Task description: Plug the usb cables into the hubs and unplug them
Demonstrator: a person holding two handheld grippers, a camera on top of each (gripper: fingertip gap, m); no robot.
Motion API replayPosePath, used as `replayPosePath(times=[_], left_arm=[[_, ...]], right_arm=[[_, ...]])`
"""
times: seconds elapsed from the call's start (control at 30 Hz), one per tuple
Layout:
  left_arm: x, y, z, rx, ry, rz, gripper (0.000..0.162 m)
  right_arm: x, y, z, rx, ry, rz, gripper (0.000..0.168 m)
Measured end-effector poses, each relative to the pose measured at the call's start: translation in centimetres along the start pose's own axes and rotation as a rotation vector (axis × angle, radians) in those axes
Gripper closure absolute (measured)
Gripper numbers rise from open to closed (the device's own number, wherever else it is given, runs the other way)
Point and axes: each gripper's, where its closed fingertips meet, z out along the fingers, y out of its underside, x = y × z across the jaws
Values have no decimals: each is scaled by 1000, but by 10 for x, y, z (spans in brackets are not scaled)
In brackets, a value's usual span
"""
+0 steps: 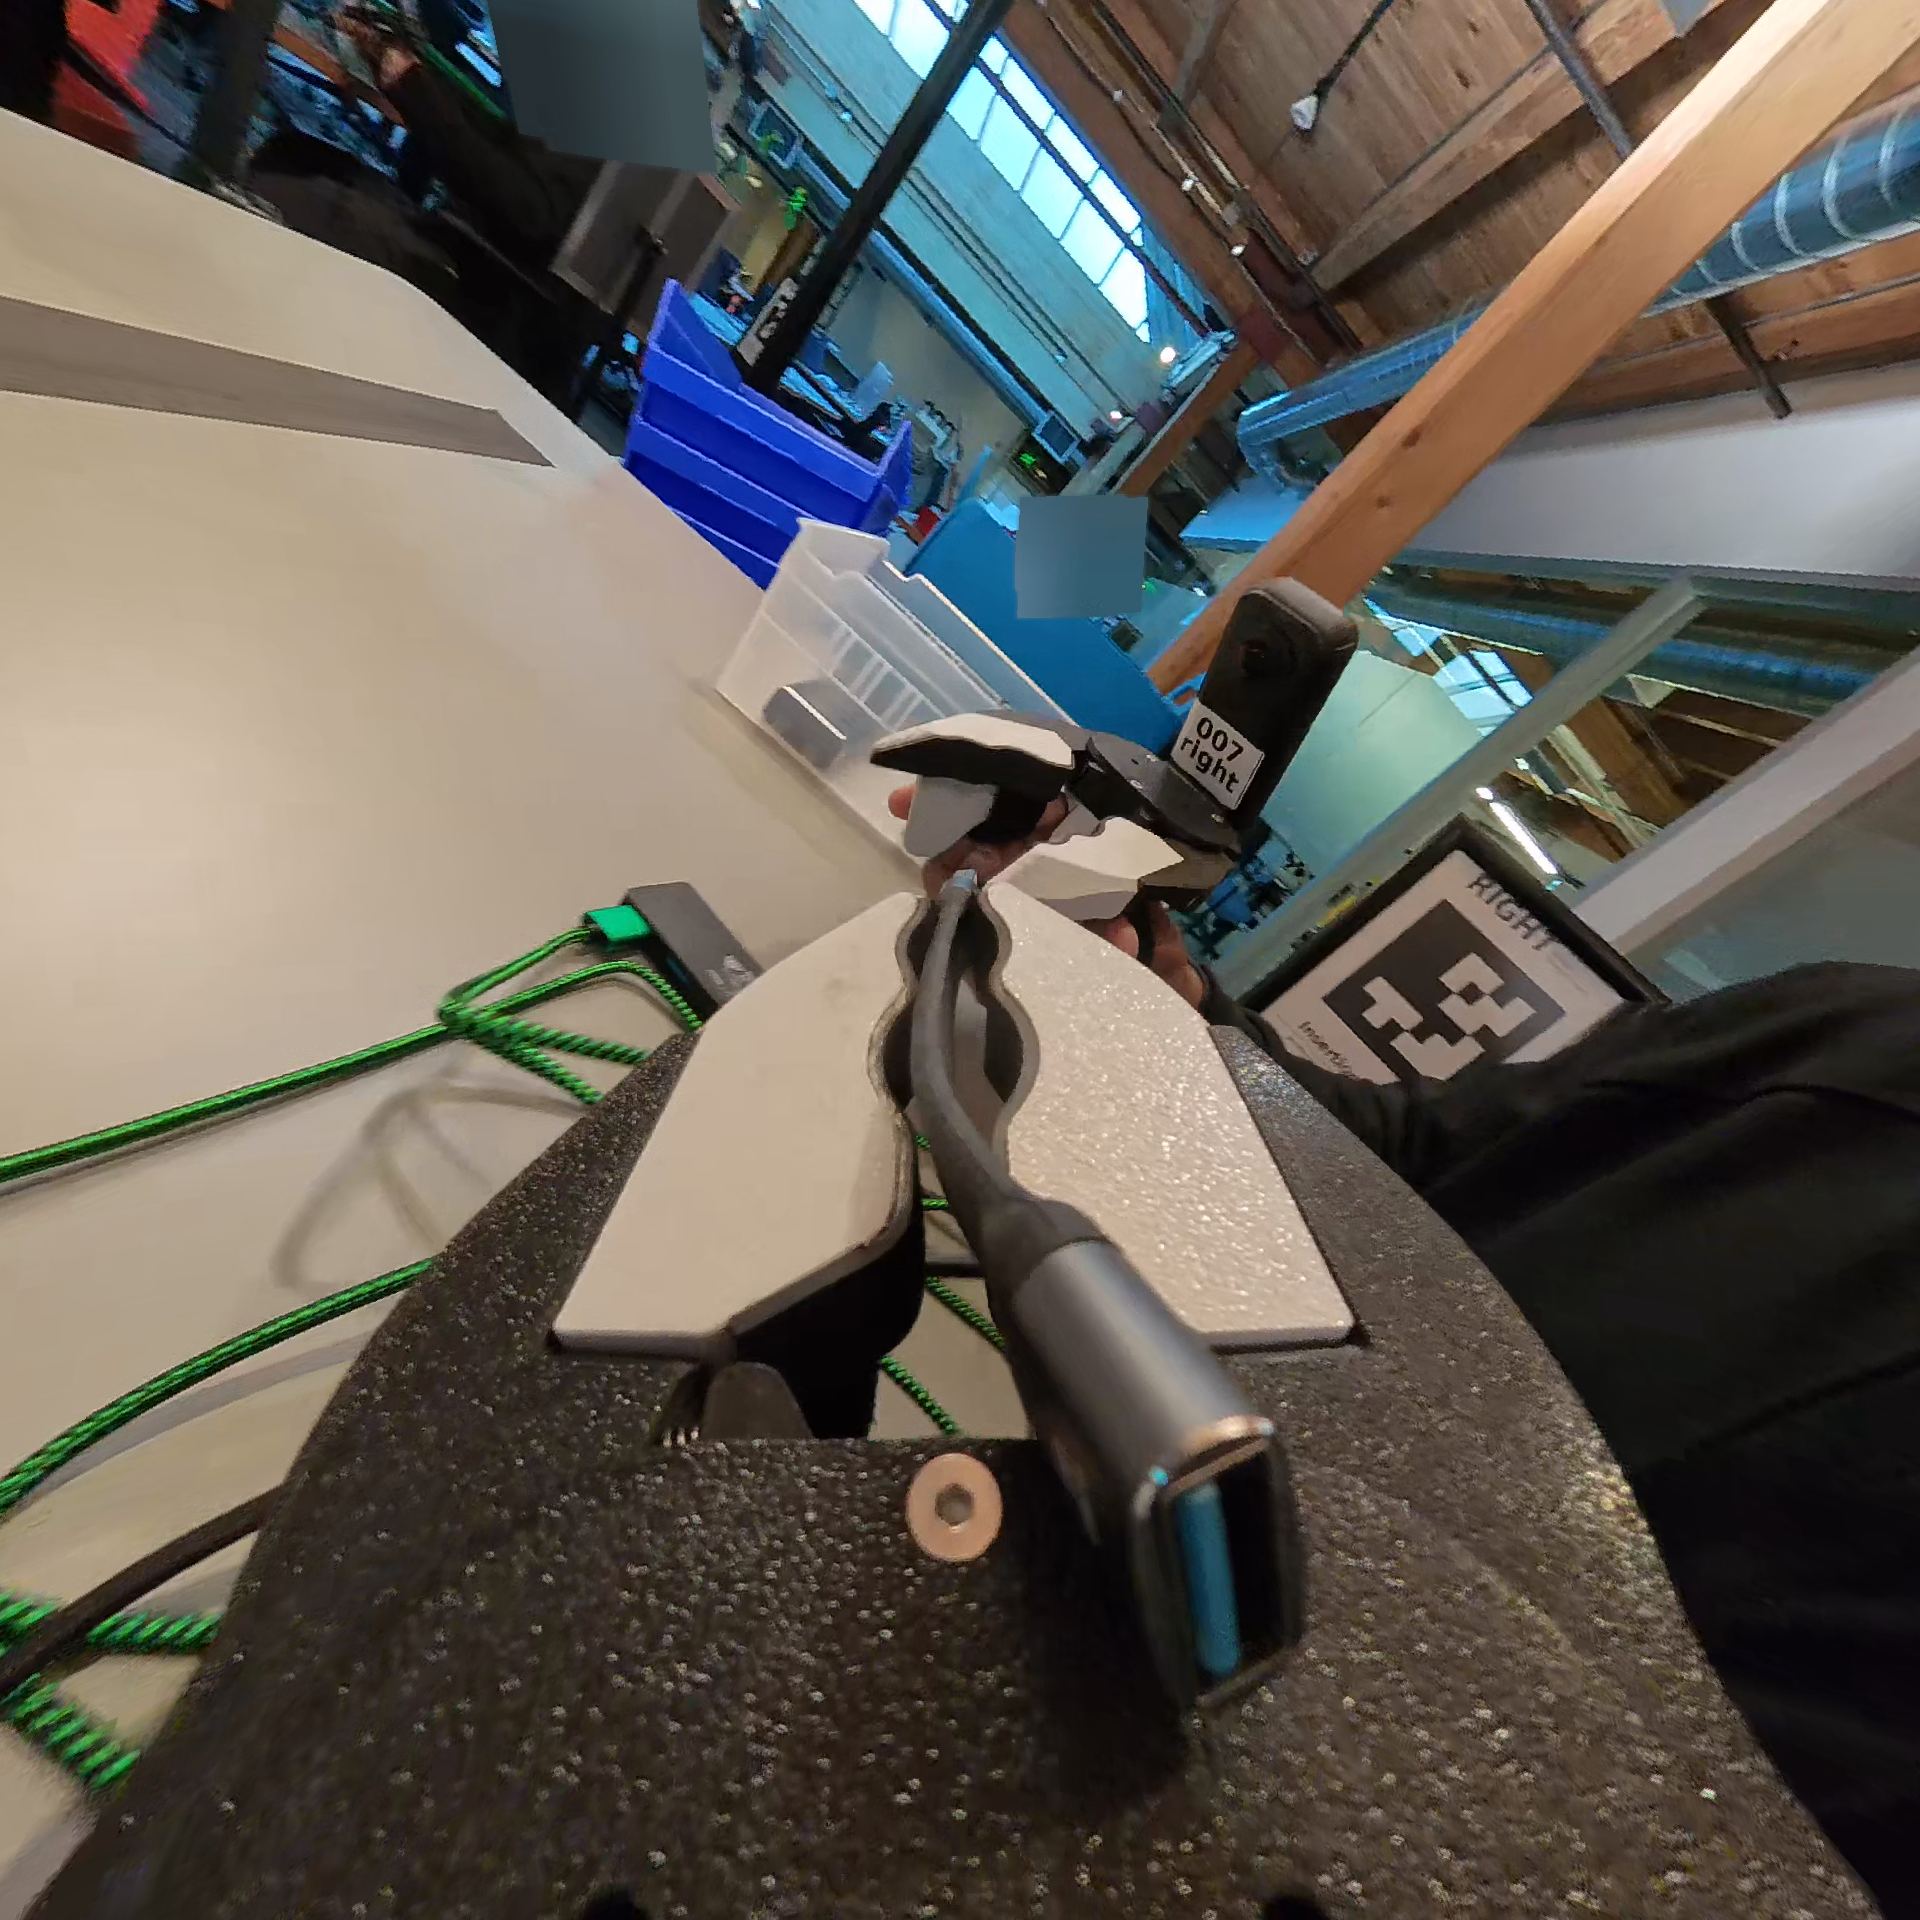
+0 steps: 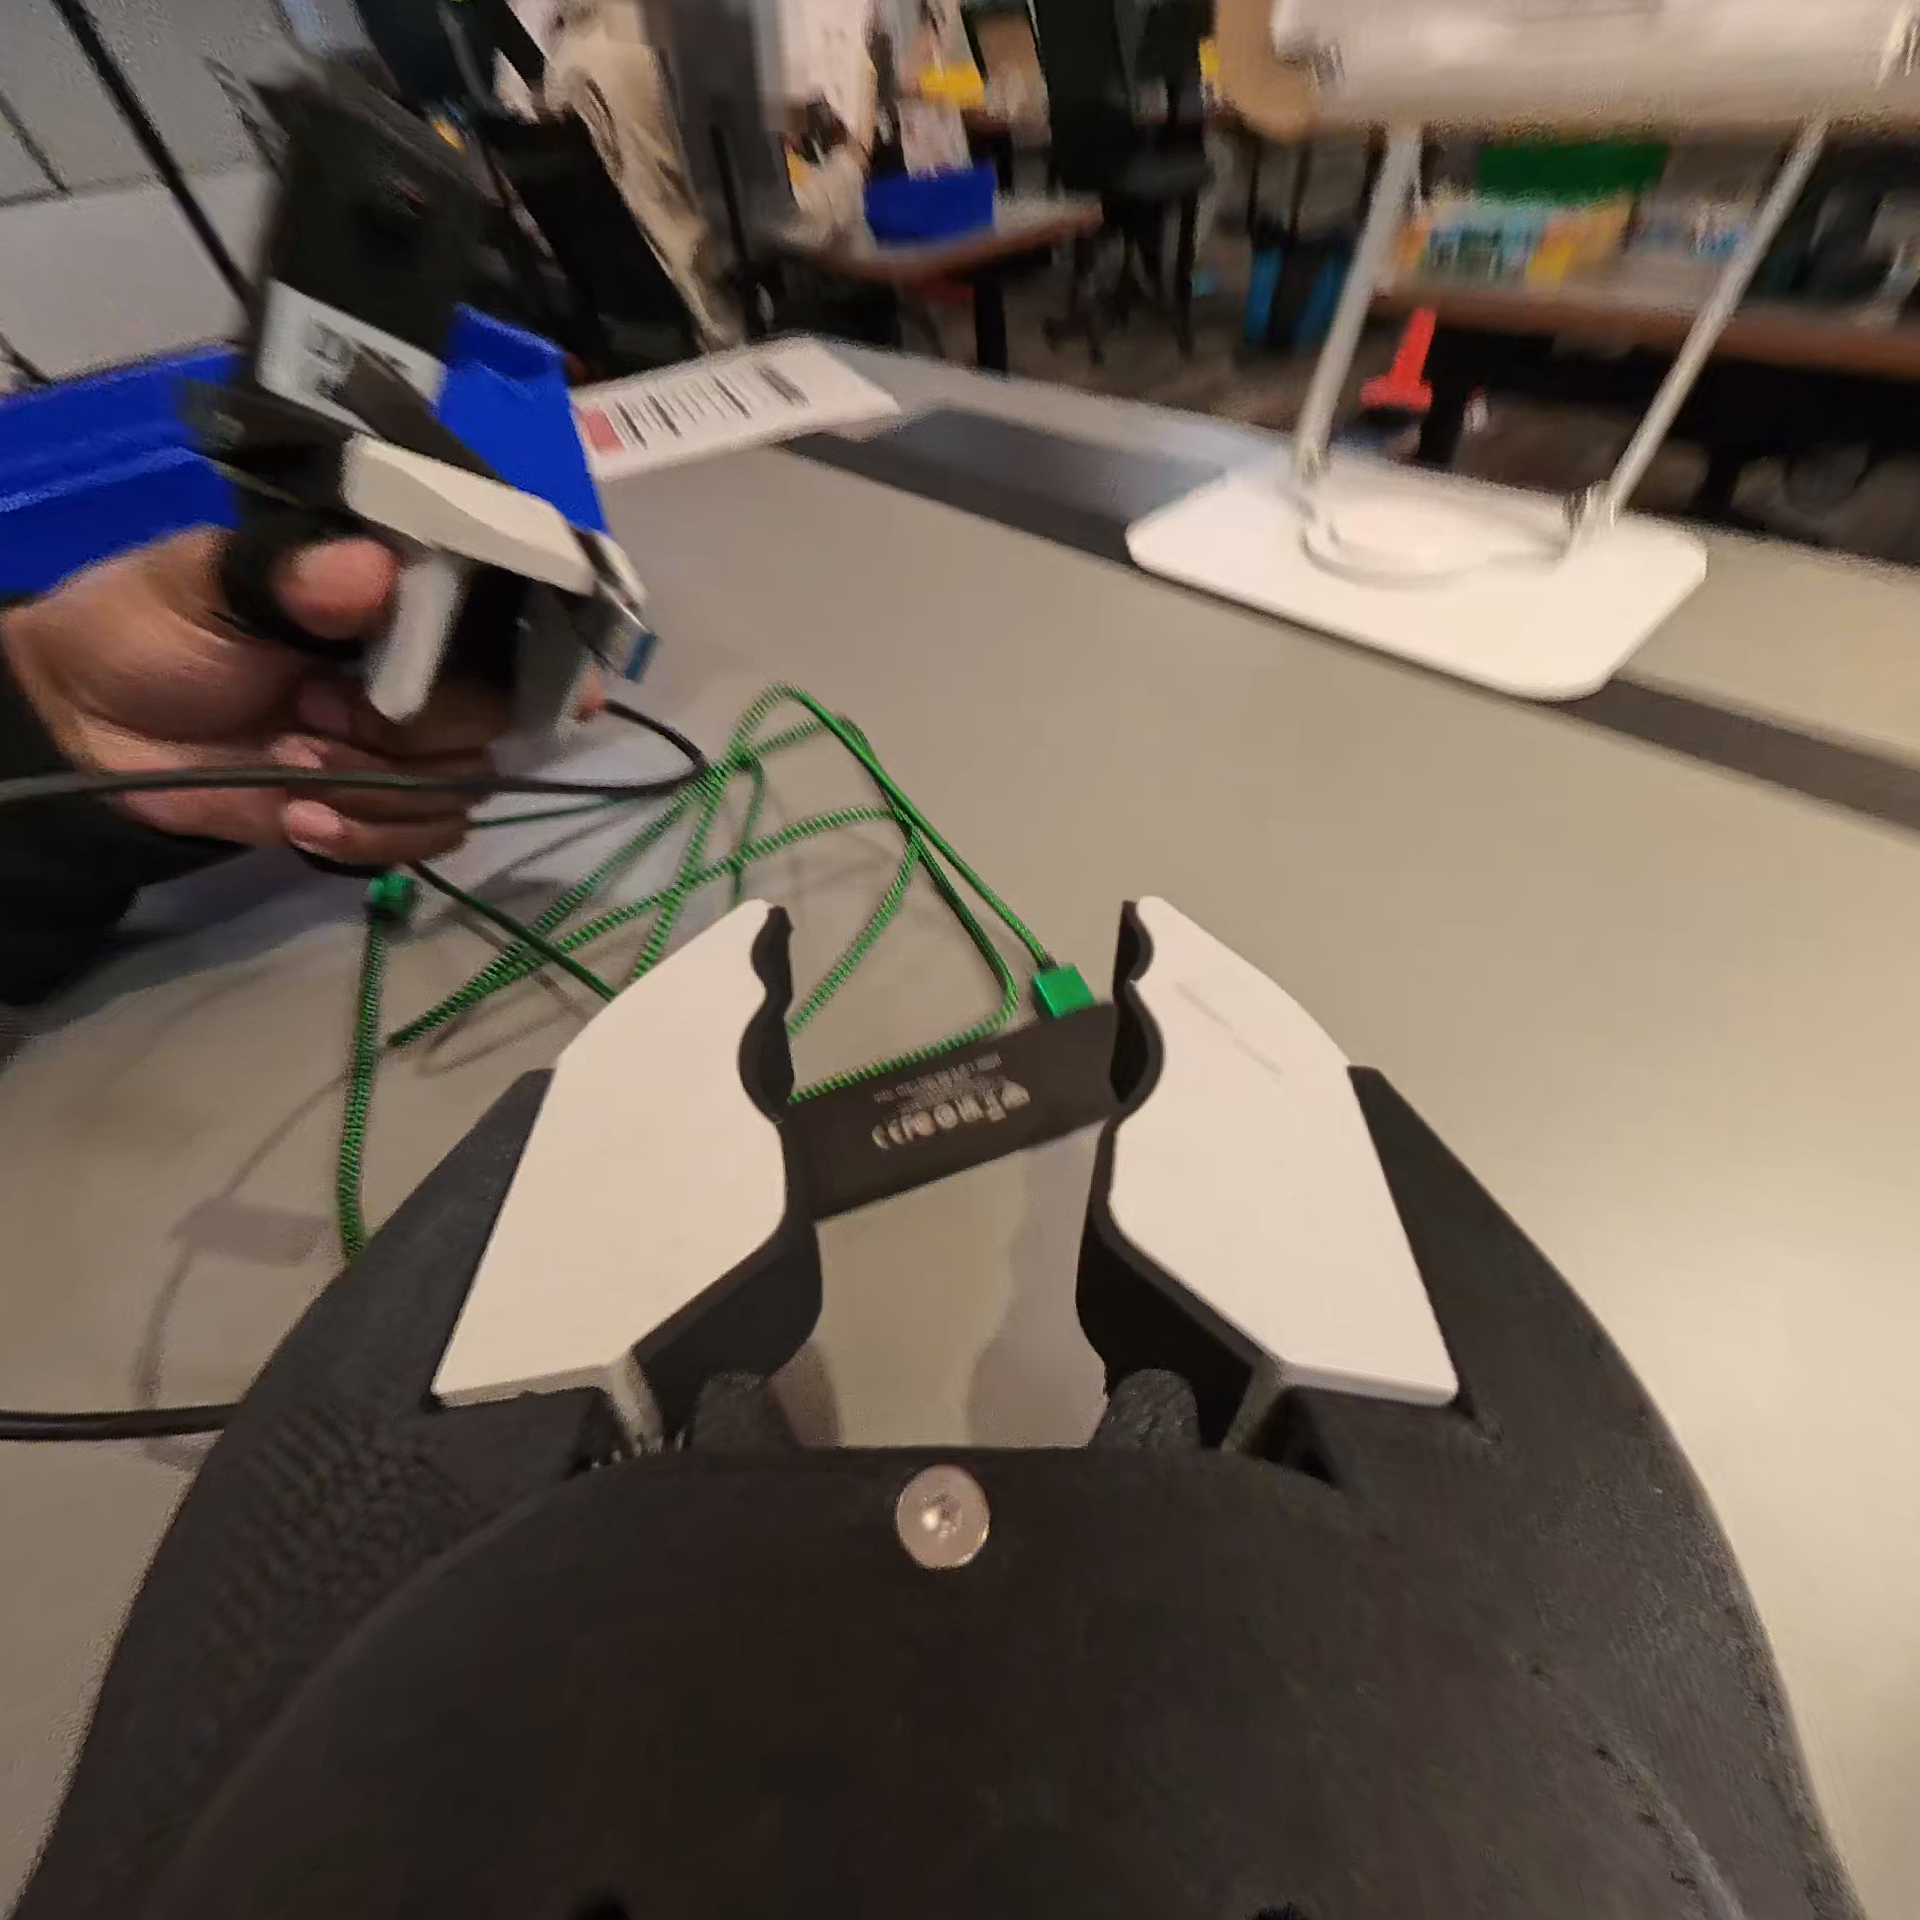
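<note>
In the left wrist view my left gripper is shut on a grey USB cable that runs between its fingers. The cable's blue-tongued connector lies close to the camera, and a small blue tip pokes out past the fingertips. A black hub lies on the grey table with a green plug in its end. In the right wrist view my right gripper is open. The hub shows between its fingers, with the green plug and green braided cable beyond. The left gripper is held up at the left.
Stacked blue bins and a clear plastic tray stand at the table's far edge. A white stand base and a printed sheet lie farther back. Loops of green and black cable spread over the table. Across from one pair of fingers to the other is roughly 11 cm.
</note>
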Motion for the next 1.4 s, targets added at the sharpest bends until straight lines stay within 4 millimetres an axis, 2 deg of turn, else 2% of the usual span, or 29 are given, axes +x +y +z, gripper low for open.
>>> replayPosePath(times=[0.03, 0.17, 0.33, 0.53, 0.67, 0.77, 0.87, 0.97, 1.1, 1.13, 1.23, 1.33, 1.4], left_arm=[[5, 1, 2, -1, 25, -9, 156], [23, 6, 11, -19, 128, -53, 156], [40, 14, 18, -52, 243, -131, 156], [47, 25, 23, -108, 280, -183, 156], [53, 28, 26, -128, 305, -188, 156], [54, 29, 27, -135, 305, -189, 156], [53, 30, 29, -142, 291, -176, 155], [54, 20, 28, -89, 303, -183, 125], [41, 3, 19, -3, 216, -106, 85], [39, -1, 16, 18, 200, -85, 82], [37, -9, 9, 54, 197, -75, 82], [33, -9, 8, 53, 187, -89, 85], [29, -4, 11, 32, 173, -96, 87]], right_arm=[[-9, -10, -2, 54, -28, -42, 114], [-50, -31, -3, 175, -99, -273, 121], [-85, -34, 3, 233, -144, -479, 123], [-93, -35, 10, 232, -91, -584, 128], [-92, -34, 12, 219, -63, -608, 139], [-95, -32, 11, 214, -68, -624, 153], [-92, -29, 11, 183, -60, -615, 153], [-89, -31, 4, 185, -29, -605, 153], [-85, -41, -23, 230, 19, -529, 153], [-84, -43, -34, 246, 36, -502, 153], [-77, -49, -73, 268, 97, -428, 153], [-72, -62, -127, 283, 127, -352, 153], [-62, -73, -167, 278, 165, -318, 153]])
